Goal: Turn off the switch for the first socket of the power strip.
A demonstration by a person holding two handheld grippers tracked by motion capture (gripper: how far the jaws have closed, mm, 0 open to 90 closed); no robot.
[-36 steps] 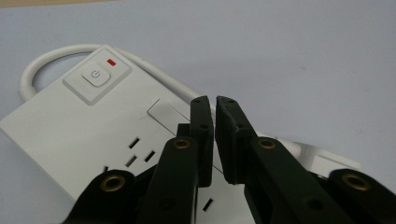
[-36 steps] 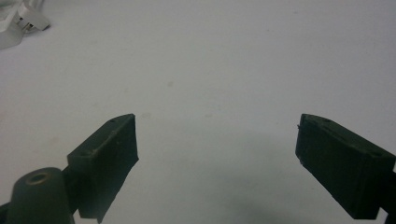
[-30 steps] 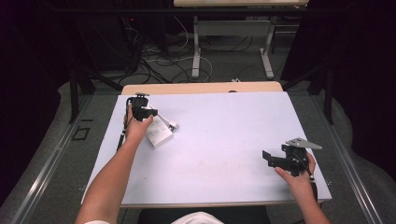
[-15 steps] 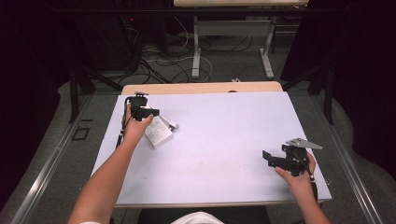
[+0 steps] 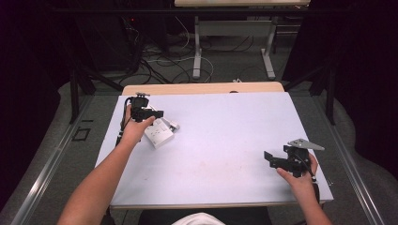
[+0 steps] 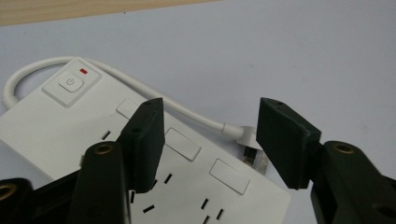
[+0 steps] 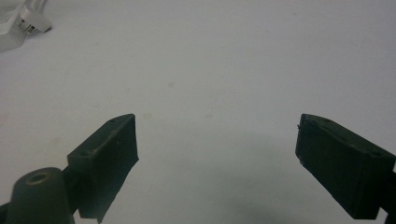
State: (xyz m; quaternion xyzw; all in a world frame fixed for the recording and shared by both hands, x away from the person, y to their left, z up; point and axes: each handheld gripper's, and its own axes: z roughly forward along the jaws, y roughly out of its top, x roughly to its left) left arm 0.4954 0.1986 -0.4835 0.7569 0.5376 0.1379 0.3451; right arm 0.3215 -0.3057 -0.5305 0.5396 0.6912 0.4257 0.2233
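Left tongs [image 6: 210, 140] just opened up, hovering empty right over the white power strip [image 5: 159, 133] at the desk's [image 5: 225, 140] far-left, while the right tongs [image 7: 217, 158] sit low and wide open near-right.

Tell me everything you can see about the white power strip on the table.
The white power strip is a flat block of glossy plastic, as it looks. It lies face up on the pale table, at its far left part. On top are a square power button, a small red mark beside it, rectangular covers and black socket slots. A thin white cable loops from one end to a plug lying beside it. The left gripper hangs over it, jaws apart, having just been opening, gripping nothing.
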